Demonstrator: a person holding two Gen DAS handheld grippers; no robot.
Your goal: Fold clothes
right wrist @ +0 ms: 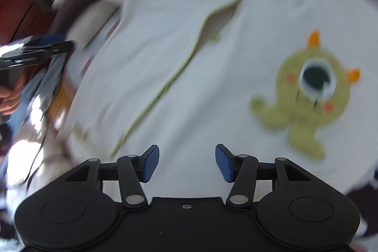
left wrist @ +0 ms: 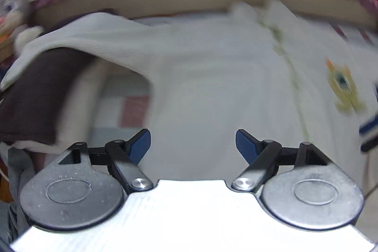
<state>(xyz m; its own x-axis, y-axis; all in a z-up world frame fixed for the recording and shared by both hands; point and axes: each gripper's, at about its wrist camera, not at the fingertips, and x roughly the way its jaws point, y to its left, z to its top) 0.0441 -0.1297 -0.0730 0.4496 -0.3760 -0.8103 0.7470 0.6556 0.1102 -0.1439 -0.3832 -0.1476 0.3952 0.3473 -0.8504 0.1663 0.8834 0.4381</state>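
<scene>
Both grippers are held spread over a white garment, with nothing between their pads.

The left gripper is seen wide apart above the white garment; the right gripper is likewise parted above it; a green-trimmed front opening runs up the cloth; a green one-eyed monster patch lies to its right; a brown cloth is seen at the garment's left edge.
</scene>
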